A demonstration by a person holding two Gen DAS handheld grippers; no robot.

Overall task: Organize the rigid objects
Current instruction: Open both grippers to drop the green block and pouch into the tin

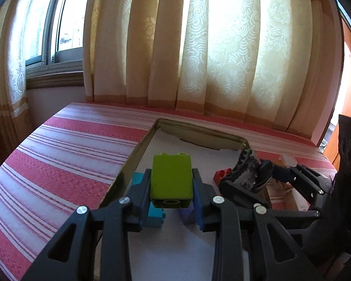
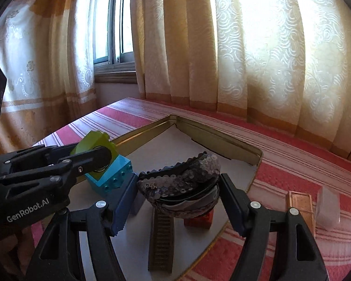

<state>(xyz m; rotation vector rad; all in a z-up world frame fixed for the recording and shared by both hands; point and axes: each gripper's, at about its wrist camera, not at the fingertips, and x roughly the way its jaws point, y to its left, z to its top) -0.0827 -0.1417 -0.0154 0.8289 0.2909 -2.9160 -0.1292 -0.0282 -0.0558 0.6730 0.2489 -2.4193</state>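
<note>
My left gripper [image 1: 171, 187] is shut on a lime green toy brick [image 1: 171, 175] and holds it above the shallow gold-rimmed tray [image 1: 142, 145]. It also shows in the right wrist view [image 2: 94, 144]. A turquoise brick [image 2: 112, 178] and a purple brick [image 1: 187, 215] sit in the tray under it. My right gripper [image 2: 179, 199] is shut on a grey sequined hair clip [image 2: 187, 180], held over a red brick [image 2: 199, 220] in the tray. The right gripper also shows in the left wrist view [image 1: 248, 171].
The tray lies on a red and white striped cloth [image 1: 70, 159]. A brown comb [image 2: 162, 238] lies in the tray near me. A copper-coloured bar [image 2: 301, 208] and a clear plastic piece [image 2: 328, 208] lie on the cloth right of the tray. Curtains hang behind.
</note>
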